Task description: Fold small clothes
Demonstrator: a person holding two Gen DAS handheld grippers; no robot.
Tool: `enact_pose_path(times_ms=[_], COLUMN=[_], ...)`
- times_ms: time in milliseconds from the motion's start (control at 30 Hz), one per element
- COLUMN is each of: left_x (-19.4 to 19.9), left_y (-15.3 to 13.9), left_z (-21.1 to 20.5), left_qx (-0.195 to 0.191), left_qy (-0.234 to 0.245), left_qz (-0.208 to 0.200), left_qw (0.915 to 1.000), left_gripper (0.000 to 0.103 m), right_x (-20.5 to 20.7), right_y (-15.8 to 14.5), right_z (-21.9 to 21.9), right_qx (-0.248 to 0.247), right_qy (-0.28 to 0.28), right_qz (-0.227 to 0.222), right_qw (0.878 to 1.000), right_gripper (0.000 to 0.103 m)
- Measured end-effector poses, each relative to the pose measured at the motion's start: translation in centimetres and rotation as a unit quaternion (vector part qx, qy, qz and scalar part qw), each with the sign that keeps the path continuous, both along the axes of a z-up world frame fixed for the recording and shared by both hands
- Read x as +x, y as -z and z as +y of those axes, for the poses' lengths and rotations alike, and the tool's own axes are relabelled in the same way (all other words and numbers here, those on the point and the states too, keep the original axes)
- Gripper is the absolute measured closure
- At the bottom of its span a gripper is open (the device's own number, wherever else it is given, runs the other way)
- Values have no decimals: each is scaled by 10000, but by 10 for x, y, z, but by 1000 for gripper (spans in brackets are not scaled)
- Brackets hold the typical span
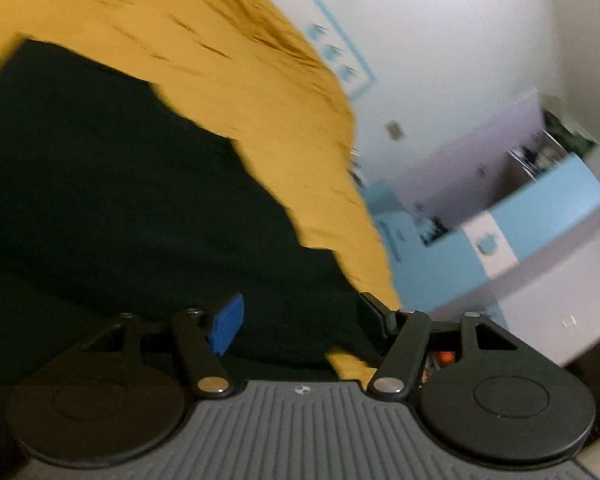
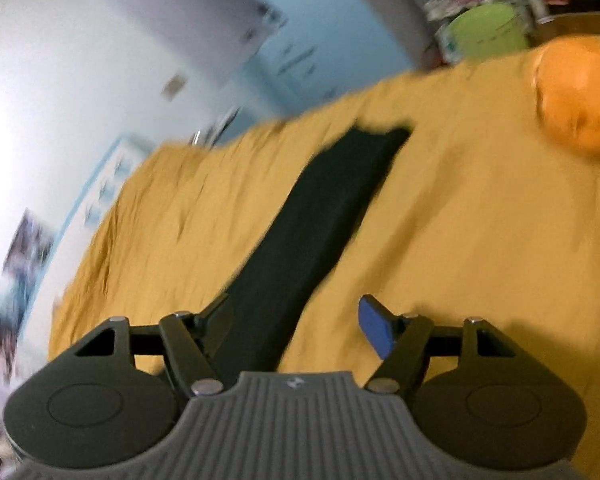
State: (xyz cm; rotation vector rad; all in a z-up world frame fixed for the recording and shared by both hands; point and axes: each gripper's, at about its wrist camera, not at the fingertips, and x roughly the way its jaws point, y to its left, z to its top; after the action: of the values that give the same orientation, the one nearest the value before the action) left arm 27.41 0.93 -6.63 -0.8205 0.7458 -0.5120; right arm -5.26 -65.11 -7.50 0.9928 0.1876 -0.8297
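Note:
A black garment (image 1: pixel 132 200) lies flat on a mustard-yellow cloth (image 1: pixel 236 52) over the table. In the left wrist view it fills the left and middle, right under my left gripper (image 1: pixel 300 316), which is open and empty with its blue pad (image 1: pixel 226 324) over the fabric. In the right wrist view the black garment (image 2: pixel 308 224) shows as a long folded strip running away from my right gripper (image 2: pixel 296 320), which is open and empty just above its near end. Both views are motion-blurred.
An orange rounded object (image 2: pixel 580 96) sits on the yellow cloth (image 2: pixel 460 220) at the far right. A green container (image 2: pixel 486 32) and shelves stand beyond the table. Blue-and-white furniture (image 1: pixel 520 220) and a white wall lie past the table edge.

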Motion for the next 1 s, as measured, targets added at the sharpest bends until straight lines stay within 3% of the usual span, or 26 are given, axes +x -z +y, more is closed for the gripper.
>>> enact_pose_path(times_ms=[133,233,500,533,567,633,667,833,1000], left_x=[37,59,77,77,76,73,72,69,53], left_y=[8,24,71,74,76,78,78,66,40], left_z=[-70,-109,-152,-153,-155,-155,-154,-145,-111], left_qx=[129,166,340,383,435,456,472,335,383], left_qy=[419,654,979,980,975,969,975,999,871], left_qz=[-37,156,694,729,728,682,666,682,419], left_qw=[9990,9976,9922,9918,9916,9919,9919,9921,9946], left_gripper=[29,29,29,29,29,29,29,30,30], right_x=[12,25,46,49,52,52,49,53,72], right_y=[21,37,52,52,54,57,59,32,-39], right_z=[-59,-86,-121,-123,-125,-126,-124,-110,-63], right_qx=[465,616,263,205,172,151,152,-234,-1050], right_qy=[534,761,957,867,798,758,768,745,23], right_qz=[-152,-214,-144,-39,93,177,136,159,84], right_qw=[9974,9950,9950,9960,9966,9968,9968,9968,9944], right_gripper=[38,39,42,55,77,90,91,94,95])
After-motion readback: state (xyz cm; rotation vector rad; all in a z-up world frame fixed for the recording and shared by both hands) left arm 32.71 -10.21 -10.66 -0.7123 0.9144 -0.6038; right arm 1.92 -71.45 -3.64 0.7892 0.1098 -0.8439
